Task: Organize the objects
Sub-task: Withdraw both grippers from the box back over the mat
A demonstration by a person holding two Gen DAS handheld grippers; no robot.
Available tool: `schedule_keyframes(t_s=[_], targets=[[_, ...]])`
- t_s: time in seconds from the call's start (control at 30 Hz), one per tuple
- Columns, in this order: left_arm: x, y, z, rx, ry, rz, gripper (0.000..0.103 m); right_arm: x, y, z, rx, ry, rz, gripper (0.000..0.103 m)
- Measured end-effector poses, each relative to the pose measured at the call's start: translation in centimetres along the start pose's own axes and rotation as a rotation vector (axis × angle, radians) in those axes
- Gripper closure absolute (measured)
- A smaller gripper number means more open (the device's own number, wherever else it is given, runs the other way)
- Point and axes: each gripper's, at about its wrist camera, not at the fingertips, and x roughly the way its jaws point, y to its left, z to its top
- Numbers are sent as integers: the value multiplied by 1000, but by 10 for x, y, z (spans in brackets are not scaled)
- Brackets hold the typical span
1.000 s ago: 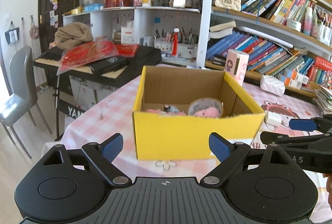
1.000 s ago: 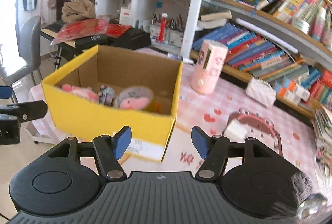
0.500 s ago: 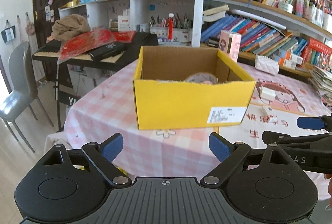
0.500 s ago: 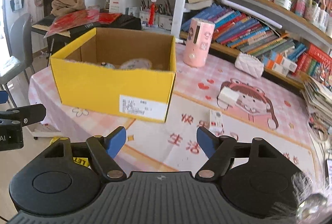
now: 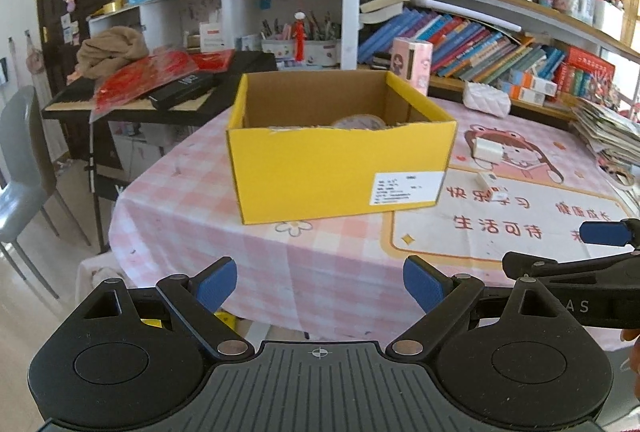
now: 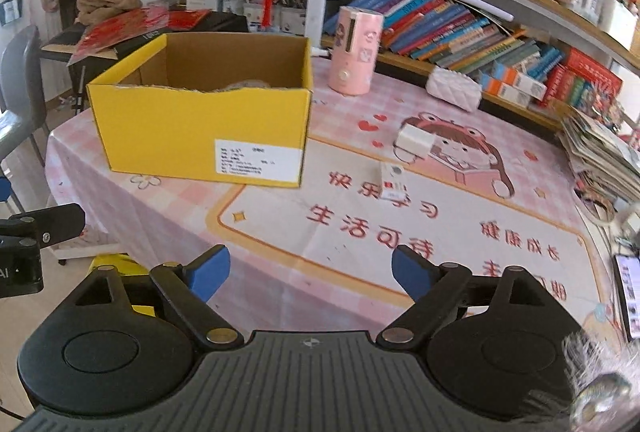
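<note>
Both grippers farther back from yellow box (image 5: 340,168); left gripper (image 5: 320,282) jaws wide, empty; right gripper (image 6: 310,272) jaws opening, empty.

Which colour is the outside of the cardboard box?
Yellow; the box shows best in the right wrist view.

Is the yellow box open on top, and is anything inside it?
Open. The yellow box has no lid, so its brown inside walls show. Something round and pale peeks over the front edge; what it is, cannot tell.
</note>
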Motion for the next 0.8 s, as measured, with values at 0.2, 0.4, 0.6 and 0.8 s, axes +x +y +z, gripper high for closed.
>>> schedule_keyframes(t_s=[0.2,0.4,0.6,0.8], targets=[[3,-12,0,28,8,-39,11,-6,-10,-8,22,10,-35,12],[10,-32,3,80,12,-99,11,-11,-27,-16,65,20,-89,12],[19,-52,7,131,14,-160,11,-13,-47,-22,115,37,-150,12],[27,-70,12,153,19,-203,11,-15,-63,-26,140,50,-196,9]])
